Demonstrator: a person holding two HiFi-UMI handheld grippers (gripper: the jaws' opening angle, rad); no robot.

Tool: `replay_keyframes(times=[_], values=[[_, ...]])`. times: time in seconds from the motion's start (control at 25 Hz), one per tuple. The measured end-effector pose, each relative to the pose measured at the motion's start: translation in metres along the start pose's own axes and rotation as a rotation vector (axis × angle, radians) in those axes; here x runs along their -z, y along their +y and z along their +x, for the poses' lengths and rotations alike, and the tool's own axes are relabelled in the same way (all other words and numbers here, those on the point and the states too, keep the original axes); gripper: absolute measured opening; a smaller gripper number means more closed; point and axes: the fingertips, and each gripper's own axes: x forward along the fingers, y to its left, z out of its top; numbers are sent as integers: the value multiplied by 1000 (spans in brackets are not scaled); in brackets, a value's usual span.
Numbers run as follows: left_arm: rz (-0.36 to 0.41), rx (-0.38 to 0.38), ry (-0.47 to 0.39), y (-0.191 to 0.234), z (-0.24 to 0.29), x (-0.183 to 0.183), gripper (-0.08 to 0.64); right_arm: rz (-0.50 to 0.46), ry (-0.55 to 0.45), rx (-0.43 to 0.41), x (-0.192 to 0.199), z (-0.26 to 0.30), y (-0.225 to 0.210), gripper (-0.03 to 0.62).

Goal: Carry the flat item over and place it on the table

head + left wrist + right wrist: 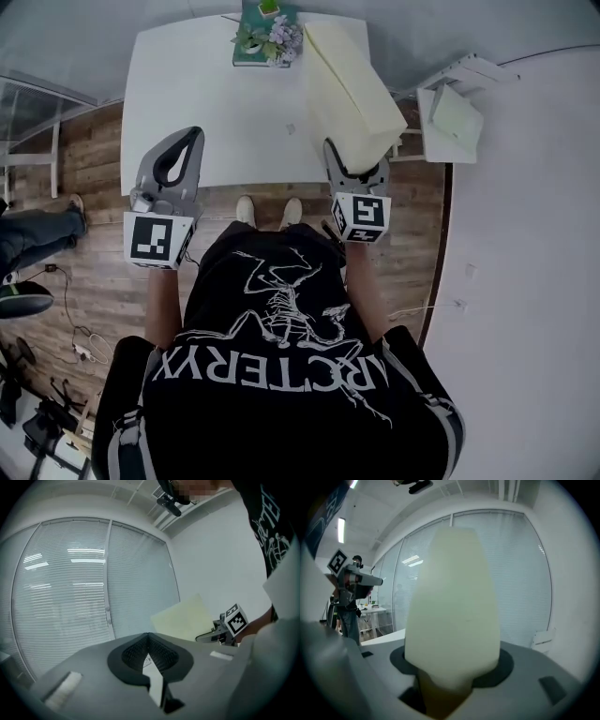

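Yellow sheet point(349, 89) in right hand-held gripper point(357, 165) over table point(202, 112) with potted plant point(253, 40)

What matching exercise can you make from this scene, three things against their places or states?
Things:
1. pale yellow flat foam-like sheet
2. left gripper
3. small potted plant with flowers

Places or states:
A. fingers shut on nothing
B. at the far edge of the white table
C. clamped in the right gripper

Pairs: 1-C, 2-A, 3-B.
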Motion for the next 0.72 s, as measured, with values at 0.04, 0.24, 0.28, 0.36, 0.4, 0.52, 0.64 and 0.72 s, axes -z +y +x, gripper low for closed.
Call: replay_keyframes(times=[0.04, 0.24, 0.28, 0.36, 0.4, 0.52, 0.64, 0.72], values=[[-12, -10, 24, -2, 0, 1, 11, 8, 6, 3, 9, 6, -3, 282], [11, -34, 28, -4, 1, 0, 11, 33, 23, 28, 41, 38, -16, 282], [19, -33, 23, -4, 2, -1, 11, 35, 18, 33, 43, 43, -18, 282], [19, -40, 27, -5, 2, 0, 11, 38, -1, 39, 45, 53, -21, 282], [17, -44, 32, -6, 2, 1, 11, 36, -13, 42, 45, 58, -22, 282], [16, -47, 45, -8, 2, 2, 9, 23, -41, 44, 48, 69, -20, 282], [26, -44, 51, -9, 3, 2, 11, 21, -47, 37, 53, 83, -18, 282], [28, -42, 65, -10, 1, 4, 11, 23, -36, 30, 60, 94, -17, 282]])
